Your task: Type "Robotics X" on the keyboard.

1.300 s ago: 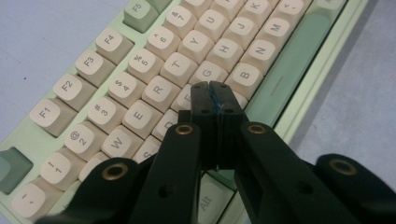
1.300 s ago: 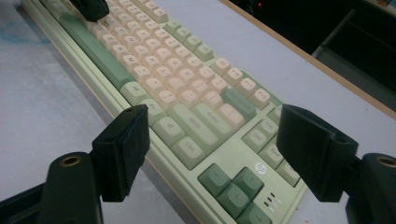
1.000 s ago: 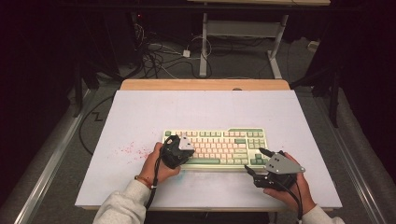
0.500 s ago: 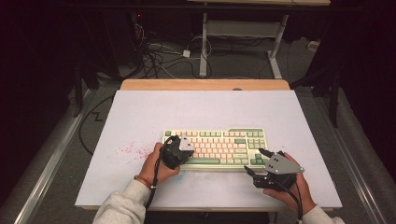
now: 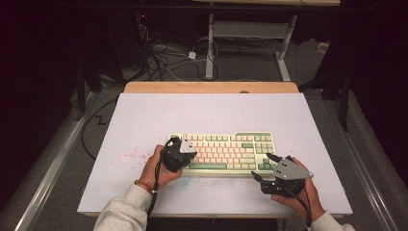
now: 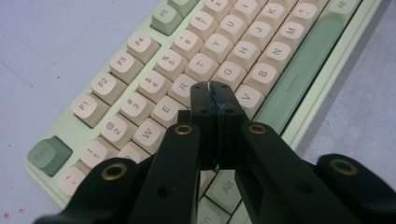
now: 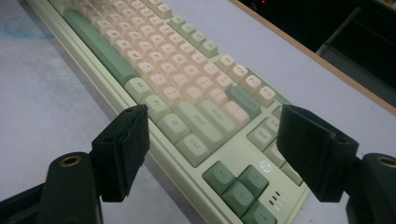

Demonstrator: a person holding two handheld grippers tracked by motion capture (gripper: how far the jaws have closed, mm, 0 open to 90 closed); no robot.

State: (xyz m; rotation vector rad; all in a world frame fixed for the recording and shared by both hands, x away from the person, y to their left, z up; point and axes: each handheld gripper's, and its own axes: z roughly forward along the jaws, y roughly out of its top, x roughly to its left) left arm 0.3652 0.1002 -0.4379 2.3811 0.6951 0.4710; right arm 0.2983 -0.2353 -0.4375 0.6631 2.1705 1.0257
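The left gripper [image 6: 215, 93] is held with its jaws pressed together as one blunt tip over the keyboard [image 5: 226, 150] at the table's [image 5: 144, 120] near centre, seemingly to strike a single key, while the right gripper [image 7: 212, 154] is kept spread wide beside the keyboard's right end.

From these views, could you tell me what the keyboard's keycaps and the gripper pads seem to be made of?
The keycaps look like matte moulded plastic: smooth sculpted tops with printed legends, in cream and sage green. The right gripper's pads seem a black foam or soft rubber, judging by their dull, slightly rough edges; I cannot be sure which.
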